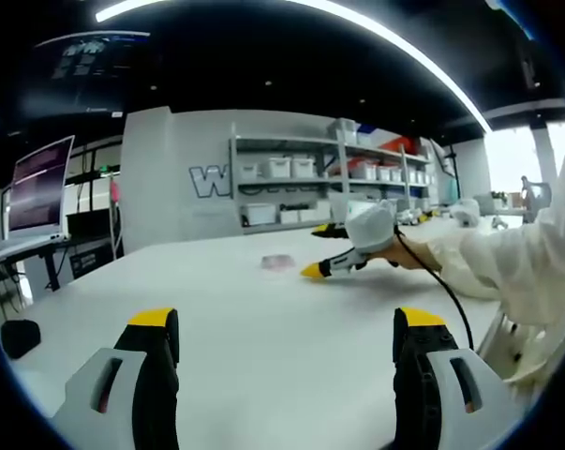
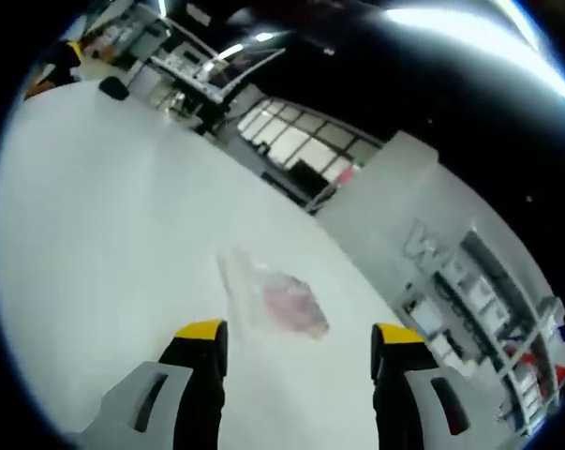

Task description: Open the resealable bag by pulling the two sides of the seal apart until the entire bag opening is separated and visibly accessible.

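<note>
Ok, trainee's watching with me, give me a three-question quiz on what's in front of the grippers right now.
1. True or false: the right gripper already grips the resealable bag.
2. What does the bag lie on?
A. white table
B. shelf
C. floor
3. How do the left gripper's jaws stand?

Key:
1. False: its jaws are apart, the bag lies flat ahead of them.
2. A, the white table.
3. Apart, with nothing between them.

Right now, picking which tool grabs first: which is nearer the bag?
Right. The right tool sits just beside the bag; the left tool hangs well back across the table.
</note>
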Available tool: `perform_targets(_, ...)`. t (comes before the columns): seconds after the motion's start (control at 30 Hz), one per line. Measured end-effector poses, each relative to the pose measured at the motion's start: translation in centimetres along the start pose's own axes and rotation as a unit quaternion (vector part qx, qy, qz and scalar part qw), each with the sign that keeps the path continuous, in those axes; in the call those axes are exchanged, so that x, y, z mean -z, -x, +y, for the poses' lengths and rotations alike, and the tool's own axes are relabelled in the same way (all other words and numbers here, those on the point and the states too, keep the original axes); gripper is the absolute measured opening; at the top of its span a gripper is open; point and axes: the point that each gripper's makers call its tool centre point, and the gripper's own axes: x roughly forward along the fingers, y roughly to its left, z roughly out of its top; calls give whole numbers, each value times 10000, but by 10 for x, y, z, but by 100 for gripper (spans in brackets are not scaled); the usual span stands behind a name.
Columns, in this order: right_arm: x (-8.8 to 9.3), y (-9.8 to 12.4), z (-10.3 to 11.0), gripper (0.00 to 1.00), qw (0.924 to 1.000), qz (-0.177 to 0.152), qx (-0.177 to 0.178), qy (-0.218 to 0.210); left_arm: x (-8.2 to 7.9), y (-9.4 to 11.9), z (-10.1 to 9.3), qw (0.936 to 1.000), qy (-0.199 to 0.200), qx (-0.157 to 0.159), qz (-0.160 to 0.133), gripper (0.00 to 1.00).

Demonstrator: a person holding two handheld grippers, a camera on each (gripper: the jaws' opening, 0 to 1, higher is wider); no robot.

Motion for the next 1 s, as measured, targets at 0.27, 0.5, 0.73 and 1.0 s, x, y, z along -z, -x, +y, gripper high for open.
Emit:
perform_targets(0.27, -2, -2, 2, 61, 9994, 52, 23, 336, 1, 1, 2, 10000, 11, -26, 0, 94)
perform_targets(0.5, -4, -9, 2, 58, 9987, 58, 48, 513, 1, 1, 2, 10000, 23, -19, 7, 94)
perform_targets(0.73, -4, -20, -1, 55, 9983, 109, 56, 570, 1, 3, 4, 10000, 28, -53, 0, 94)
perform_targets(1.0, -1, -23, 1, 47, 9981, 139, 10, 601, 3, 4, 7, 9999, 58, -84, 9, 94)
